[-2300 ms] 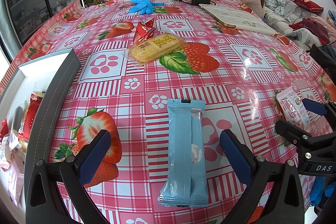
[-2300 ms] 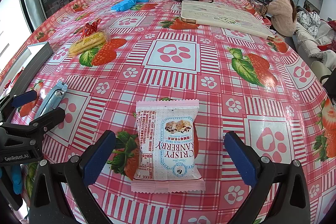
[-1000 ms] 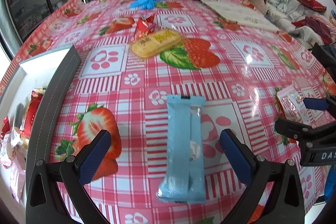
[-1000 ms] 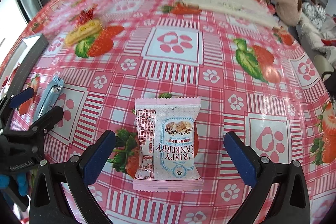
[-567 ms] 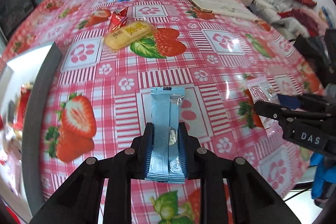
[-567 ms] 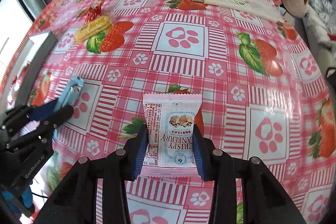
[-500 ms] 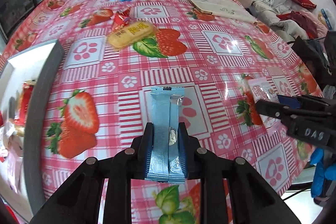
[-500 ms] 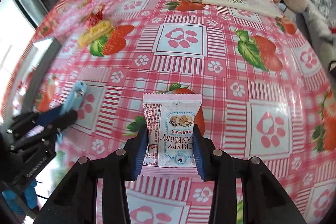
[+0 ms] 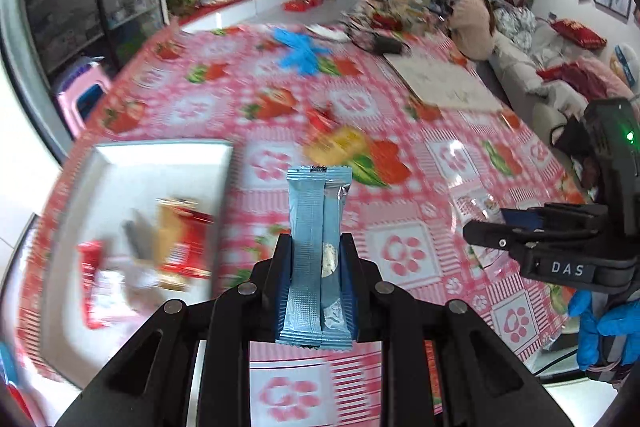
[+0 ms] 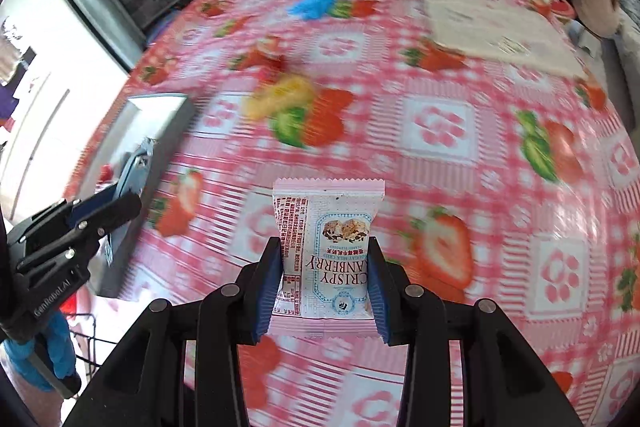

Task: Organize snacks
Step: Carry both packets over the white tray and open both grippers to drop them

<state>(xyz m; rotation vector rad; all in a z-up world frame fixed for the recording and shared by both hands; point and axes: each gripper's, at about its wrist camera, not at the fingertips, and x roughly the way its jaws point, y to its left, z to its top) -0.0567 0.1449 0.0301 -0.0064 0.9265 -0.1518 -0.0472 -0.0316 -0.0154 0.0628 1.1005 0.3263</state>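
Observation:
My left gripper [image 9: 316,287] is shut on a long light-blue snack packet [image 9: 316,227] and holds it above the table, just right of the white and grey storage box [image 9: 132,171], which holds several snack packets [image 9: 180,243]. My right gripper [image 10: 326,283] is shut on a pink and white "Crispy Cranberry" packet [image 10: 328,243], lifted above the tablecloth. The right gripper also shows in the left wrist view [image 9: 508,227], and the left gripper in the right wrist view [image 10: 108,203] near the box [image 10: 160,115].
A yellow snack packet [image 9: 338,145] and a small red packet [image 9: 320,117] lie on the strawberry tablecloth beyond the box. Blue gloves [image 9: 300,51], a white board [image 9: 444,83] and a black device [image 9: 386,45] lie farther back. Two people are at the far end.
Both grippers have closed on their packets and lifted them off the table. Both have swung left towards the storage box, which now lies closer in the left wrist view.

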